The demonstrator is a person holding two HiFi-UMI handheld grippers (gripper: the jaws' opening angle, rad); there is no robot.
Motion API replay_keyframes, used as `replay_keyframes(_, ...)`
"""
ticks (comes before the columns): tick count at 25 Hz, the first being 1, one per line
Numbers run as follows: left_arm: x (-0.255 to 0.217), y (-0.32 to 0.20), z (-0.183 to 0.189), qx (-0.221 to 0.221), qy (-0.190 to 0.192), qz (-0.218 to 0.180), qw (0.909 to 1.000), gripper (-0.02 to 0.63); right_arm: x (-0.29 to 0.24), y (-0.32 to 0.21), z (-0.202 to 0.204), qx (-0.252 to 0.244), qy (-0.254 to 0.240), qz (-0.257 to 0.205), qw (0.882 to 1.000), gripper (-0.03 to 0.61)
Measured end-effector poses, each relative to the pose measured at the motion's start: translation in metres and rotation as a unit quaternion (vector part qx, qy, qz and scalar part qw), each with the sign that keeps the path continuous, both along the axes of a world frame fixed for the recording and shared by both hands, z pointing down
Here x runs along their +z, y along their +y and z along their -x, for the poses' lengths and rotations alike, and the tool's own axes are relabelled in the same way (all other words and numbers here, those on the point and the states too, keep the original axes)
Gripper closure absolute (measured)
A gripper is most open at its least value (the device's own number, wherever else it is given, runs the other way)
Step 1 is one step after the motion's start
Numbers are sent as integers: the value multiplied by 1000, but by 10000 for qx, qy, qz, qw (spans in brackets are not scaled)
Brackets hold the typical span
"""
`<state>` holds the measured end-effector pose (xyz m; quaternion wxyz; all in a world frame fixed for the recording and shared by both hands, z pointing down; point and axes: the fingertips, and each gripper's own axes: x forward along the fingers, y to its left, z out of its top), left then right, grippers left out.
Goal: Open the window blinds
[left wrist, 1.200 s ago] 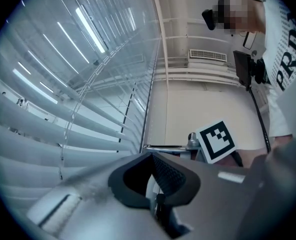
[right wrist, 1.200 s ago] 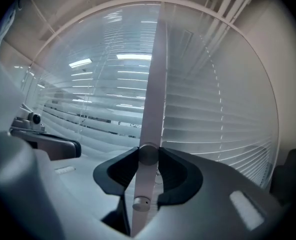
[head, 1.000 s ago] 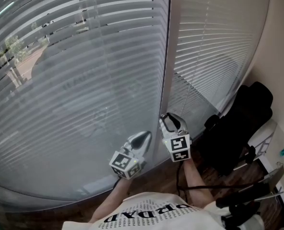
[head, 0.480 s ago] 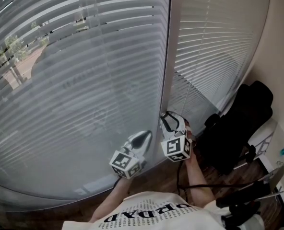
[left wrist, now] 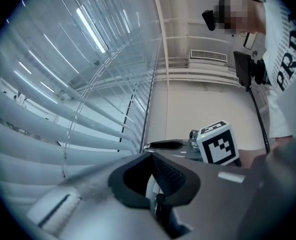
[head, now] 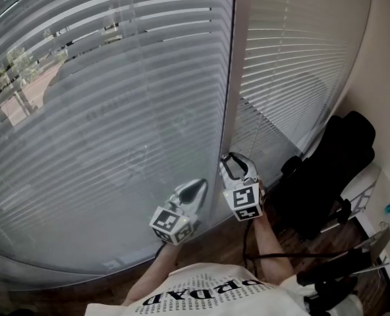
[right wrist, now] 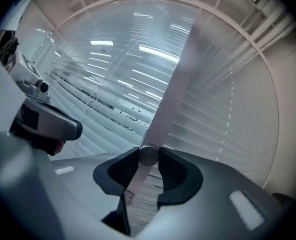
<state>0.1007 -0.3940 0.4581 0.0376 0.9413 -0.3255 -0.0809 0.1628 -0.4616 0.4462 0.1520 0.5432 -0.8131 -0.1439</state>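
Right tongs (right wrist: 148,154): jaws fairly wide and just been closing, a pale tilt wand (right wrist: 137,179) between them, pads bearing on its round collar from both sides. The wand's free end hangs below the grip, inside the throat of the tongs. Left tongs (left wrist: 151,159): tips drawn together and pointing at the slats. A pale sliver sits low in the gap, and I cannot say what it is from this view. The left tongs hover just beside the right, on the window side. Both sit low against the frame post (head: 229,78) that separates the wide window blinds (head: 116,110) from a narrower set (head: 294,58) to its right. The slats are mostly tilted shut, and only the upper left shows street between them. Handling, my judgement: the wand looks light, stiff and smooth, so it may slip under a twist. The collar is the best hold, squeezed squarely and rolled about its own axis. The slats look thin and easily creased, so I should keep off them and let the wand do the work.
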Motion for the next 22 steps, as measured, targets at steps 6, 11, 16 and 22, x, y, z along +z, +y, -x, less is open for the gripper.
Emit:
replay_keyframes(6,1,0,-2,19,-10,3,10000,622,-1,-1,-2,-45,-794,232,9966,445)
replay_keyframes(11,0,2,-3,20,-18,-7,10000,621,0,-2,-6,-96,-1502,420,9877,445)
replay_keyframes(16,-1,2,-5,32,-18,-17,10000,621,1,-3,-7,-107,-1886,593,9802,445)
replay_keyframes(22,-3,5,-8,70,-2,-28,10000,622,0,-3,-7,-119,-1993,570,9782,445)
